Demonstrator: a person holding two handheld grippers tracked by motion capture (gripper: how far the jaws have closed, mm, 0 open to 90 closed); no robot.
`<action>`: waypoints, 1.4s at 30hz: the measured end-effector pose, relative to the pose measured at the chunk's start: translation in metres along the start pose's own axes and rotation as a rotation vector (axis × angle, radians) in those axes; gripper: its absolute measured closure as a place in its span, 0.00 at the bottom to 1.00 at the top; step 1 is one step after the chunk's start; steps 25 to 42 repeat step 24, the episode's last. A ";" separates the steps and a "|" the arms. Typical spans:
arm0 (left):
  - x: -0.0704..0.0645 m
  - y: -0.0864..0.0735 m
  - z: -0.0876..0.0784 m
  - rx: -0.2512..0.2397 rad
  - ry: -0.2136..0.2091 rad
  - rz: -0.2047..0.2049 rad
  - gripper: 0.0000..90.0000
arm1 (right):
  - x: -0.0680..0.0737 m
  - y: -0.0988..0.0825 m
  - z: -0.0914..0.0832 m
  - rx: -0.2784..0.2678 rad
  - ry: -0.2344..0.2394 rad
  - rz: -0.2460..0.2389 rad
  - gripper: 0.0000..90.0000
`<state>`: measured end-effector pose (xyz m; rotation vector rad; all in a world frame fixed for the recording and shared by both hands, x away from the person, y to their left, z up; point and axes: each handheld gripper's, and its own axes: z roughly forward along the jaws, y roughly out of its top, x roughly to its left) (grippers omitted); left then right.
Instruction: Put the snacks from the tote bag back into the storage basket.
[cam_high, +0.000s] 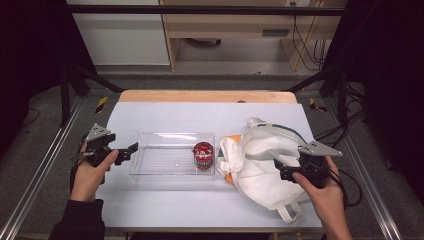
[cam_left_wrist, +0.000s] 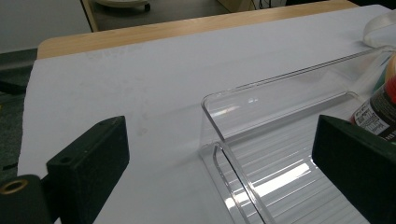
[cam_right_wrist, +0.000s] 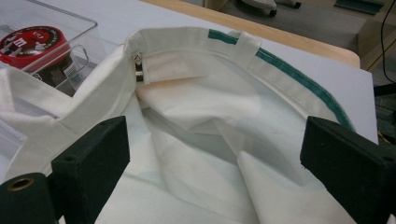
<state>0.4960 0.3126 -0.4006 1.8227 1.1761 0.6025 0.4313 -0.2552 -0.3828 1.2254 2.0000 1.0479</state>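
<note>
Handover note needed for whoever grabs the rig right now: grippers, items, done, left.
Left gripper: open, empty, at the left end of the clear bin.
Right gripper: open, empty, over the white tote bag, facing its open mouth.
Red-lidded jar stands upright in the bin's right end, next to the bag.
Done: nothing gripped yet.
Left, probably: grip the jar and hold the bag open to move it across, if that's the job.

The table (cam_high: 165, 117) has a pale grey-white top, with a strip of bare wood along its far edge. A clear plastic tray (cam_high: 160, 172) lies on it left of the middle, nearer the near edge. A white cloth bag (cam_high: 260, 165) with a green-trimmed rim lies toward the right edge, touching the tray's right end.
</note>
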 end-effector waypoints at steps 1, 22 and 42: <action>0.000 0.000 0.000 0.000 0.000 0.000 0.05 | 0.001 -0.001 0.001 -0.001 0.002 -0.002 0.10; 0.000 0.000 0.003 0.002 -0.009 0.003 0.05 | 0.013 -0.033 0.027 0.050 -0.015 0.017 0.10; -0.001 0.000 0.003 0.006 -0.013 0.007 0.05 | 0.014 -0.034 0.028 0.051 -0.020 0.010 0.10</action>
